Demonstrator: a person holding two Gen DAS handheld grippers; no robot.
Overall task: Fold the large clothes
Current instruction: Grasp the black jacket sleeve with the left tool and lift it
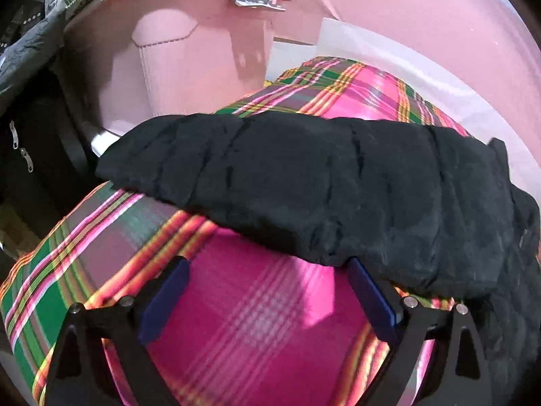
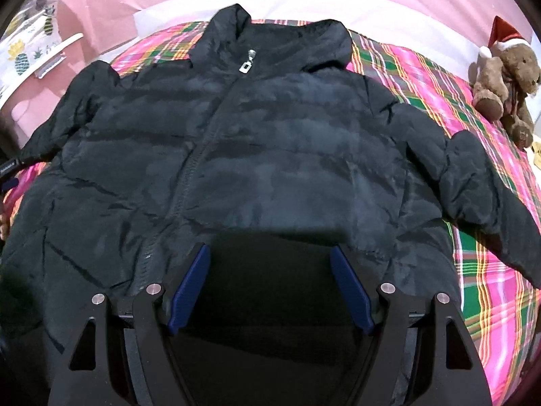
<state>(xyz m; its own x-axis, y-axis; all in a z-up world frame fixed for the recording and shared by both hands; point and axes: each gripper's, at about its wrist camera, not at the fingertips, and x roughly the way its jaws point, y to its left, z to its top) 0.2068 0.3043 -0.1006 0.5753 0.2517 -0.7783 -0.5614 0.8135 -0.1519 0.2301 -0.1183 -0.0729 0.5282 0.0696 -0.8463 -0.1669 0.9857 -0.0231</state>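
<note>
A black puffer jacket (image 2: 257, 142) lies face up and zipped on a pink plaid bedspread (image 2: 490, 270), collar at the far end, both sleeves spread out to the sides. My right gripper (image 2: 270, 253) is open and empty, just above the jacket's lower front. In the left wrist view one black sleeve (image 1: 304, 182) stretches across the plaid bedspread (image 1: 257, 321). My left gripper (image 1: 267, 264) is open and empty, its fingertips at the sleeve's near edge; the right fingertip sits partly under the fabric.
A brown teddy bear with a Santa hat (image 2: 503, 81) sits on the bed's far right. A pink wall (image 1: 422, 6) and a pink cabinet (image 1: 169, 61) stand behind. Dark bags with zips (image 1: 20, 149) are at the left beside the bed.
</note>
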